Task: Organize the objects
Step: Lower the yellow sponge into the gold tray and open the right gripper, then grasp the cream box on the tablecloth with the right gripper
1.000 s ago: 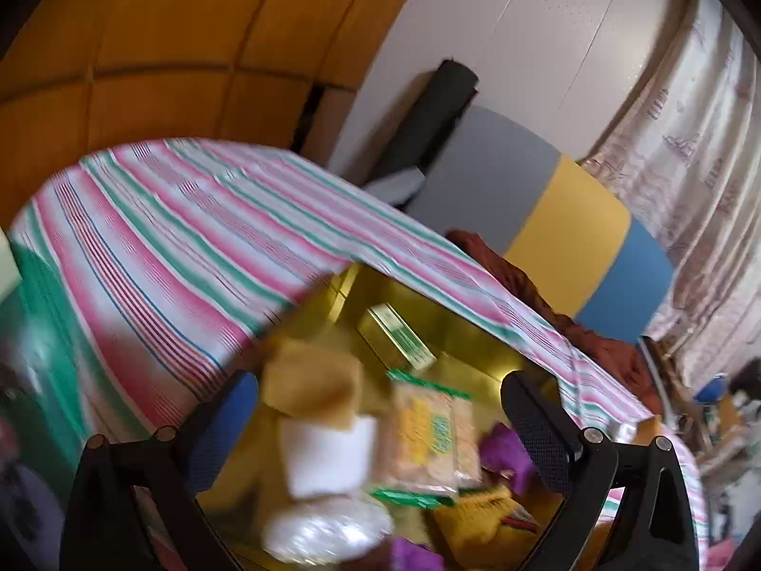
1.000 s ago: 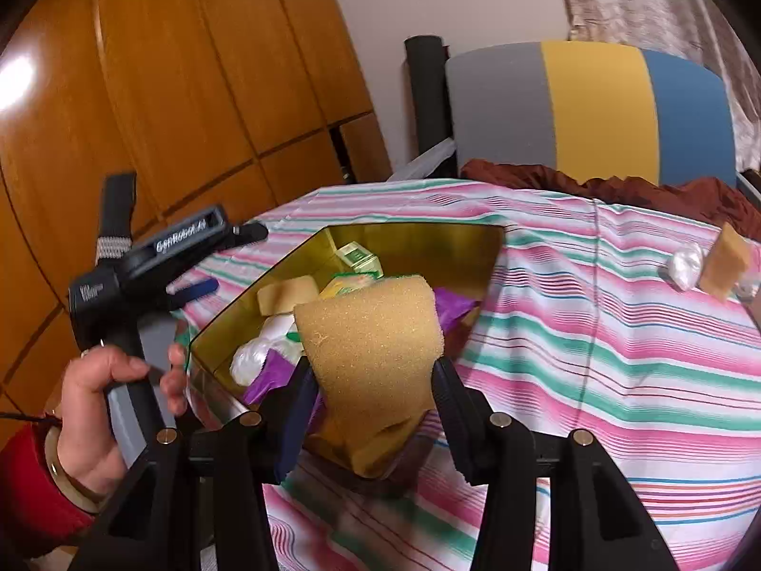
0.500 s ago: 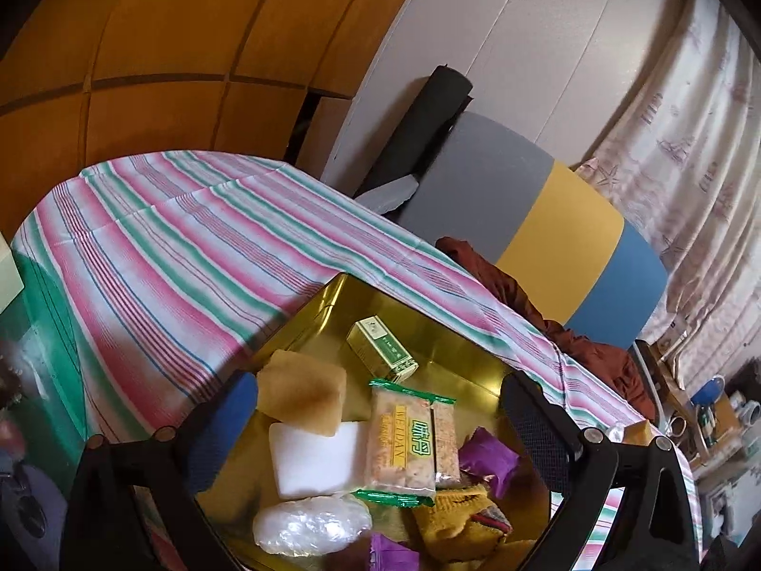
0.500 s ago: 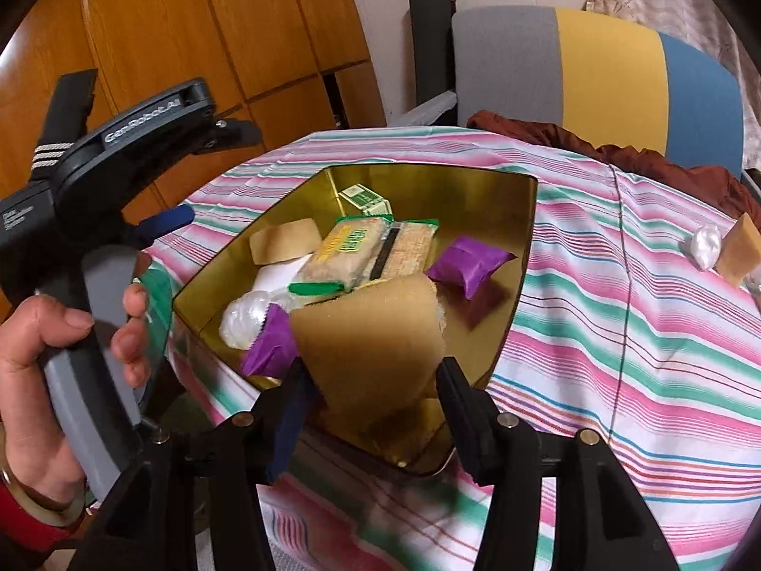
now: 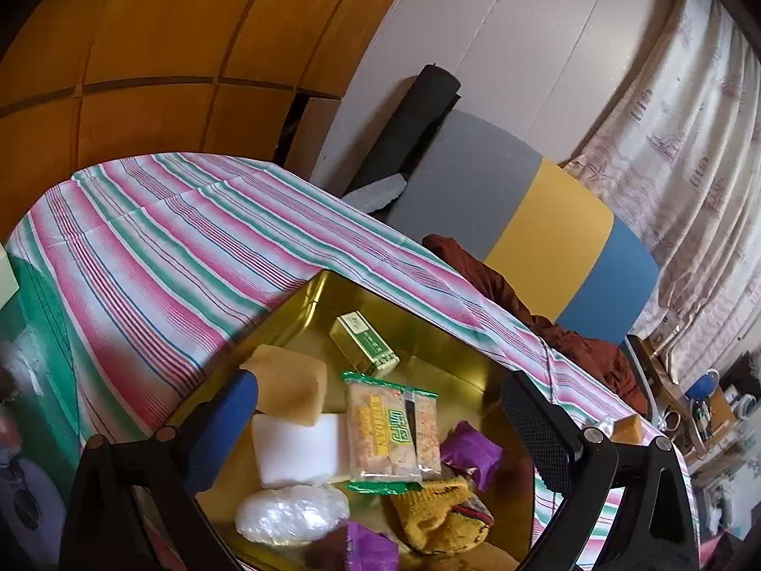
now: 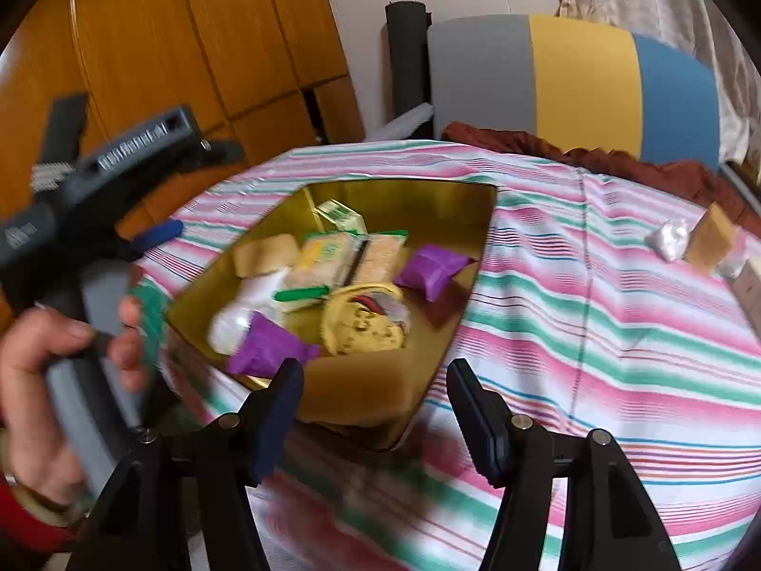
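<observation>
Sponge (image 6: 361, 390) in gold tray (image 6: 456, 200); right hand-held gripper (image 6: 375, 409) just opening, apart.

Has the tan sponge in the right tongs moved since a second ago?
Yes. The tan sponge has dropped from between the right tongs, whose jaws have just been opening, into the gold tray's near corner.

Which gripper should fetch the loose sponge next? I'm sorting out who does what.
Probably the right gripper: its jaws have just been opening, nothing between them, and the loose sponge lies on its side. The left gripper hovers open over the gold tray.
</observation>
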